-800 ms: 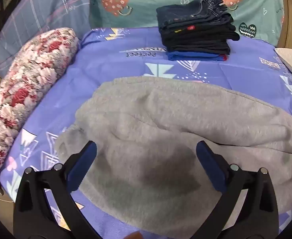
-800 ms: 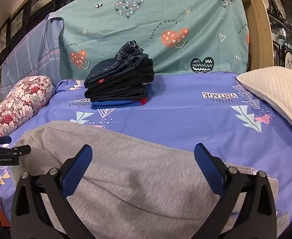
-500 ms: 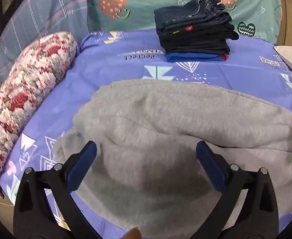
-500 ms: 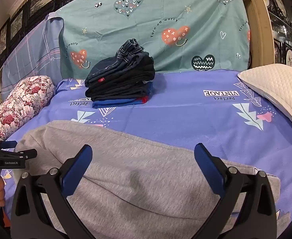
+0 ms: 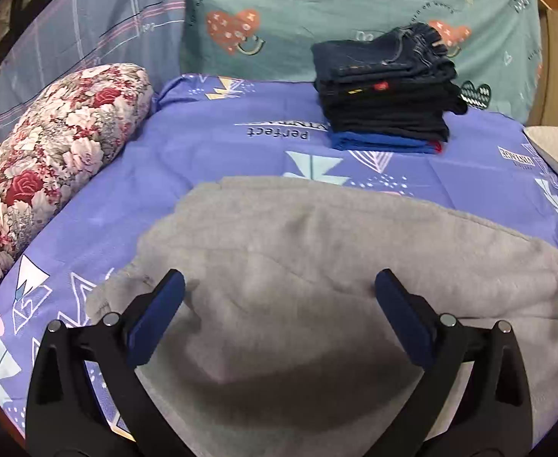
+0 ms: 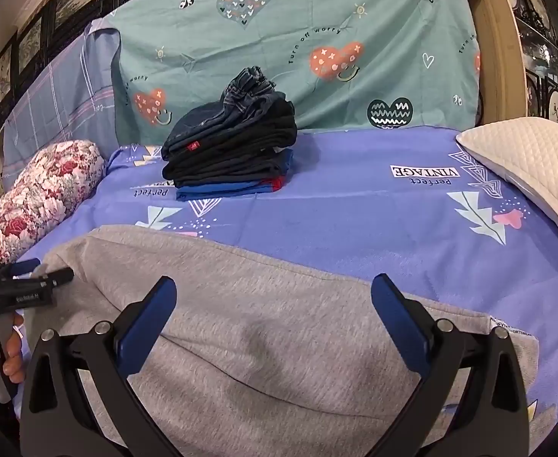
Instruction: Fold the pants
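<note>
Grey sweatpants (image 5: 298, 266) lie spread across the blue printed bedsheet (image 5: 210, 144), rumpled, stretching from left to right. They also show in the right wrist view (image 6: 259, 323). My left gripper (image 5: 279, 304) is open and empty, hovering low over the pants' left end. My right gripper (image 6: 275, 304) is open and empty over the pants' right part, near a white label at their edge (image 6: 507, 329). The left gripper (image 6: 31, 285) shows from the side at the left edge of the right wrist view, held by a hand.
A stack of folded dark jeans and pants (image 5: 385, 91) stands at the back of the bed, also in the right wrist view (image 6: 233, 148). A floral bolster (image 5: 42, 160) lies on the left. A white pillow (image 6: 530, 167) lies on the right. A teal heart-print sheet (image 6: 298, 38) covers the back.
My left gripper has lowered and tilted so the view looks further up the bed. In the right wrist view the left gripper has moved in to the right, toward the pants' edge.
</note>
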